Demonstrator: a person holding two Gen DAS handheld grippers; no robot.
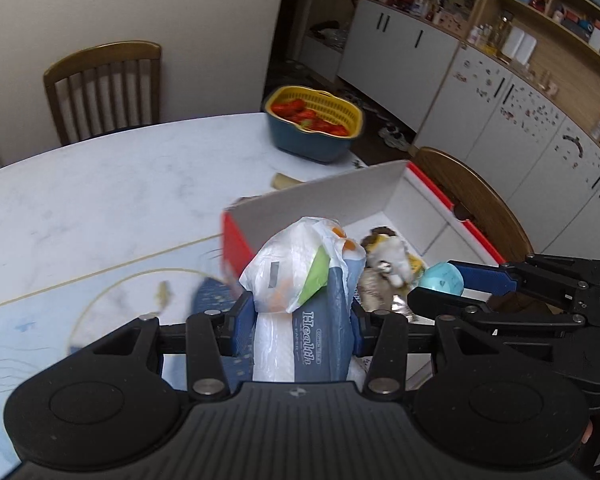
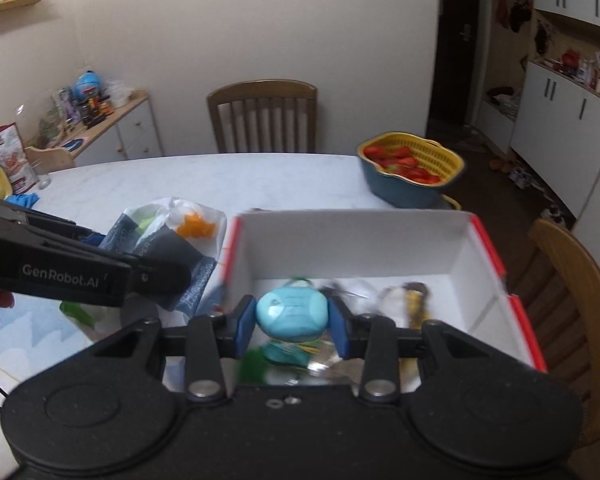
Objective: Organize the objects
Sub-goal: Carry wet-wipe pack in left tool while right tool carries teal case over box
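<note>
Pinching white-blue tissue pack (image 1: 300, 320), left claw (image 1: 296, 330); right claw (image 2: 290, 324) clamped on rounded teal ball (image 2: 291, 314)

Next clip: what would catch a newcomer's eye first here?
Probably the red-edged white box at the table's right edge, with the right tongs shut on a light blue ball over it. Beside it, the left tongs grip a tissue pack. A yellow basket of red produce sits behind.

Soft, even indoor light, with the far doorway (image 2: 458, 52) dim. Fisheye bending curves the desk (image 1: 100, 200) edge and cabinets (image 1: 512, 120). Motion blur smears items inside the box (image 2: 360, 240).
</note>
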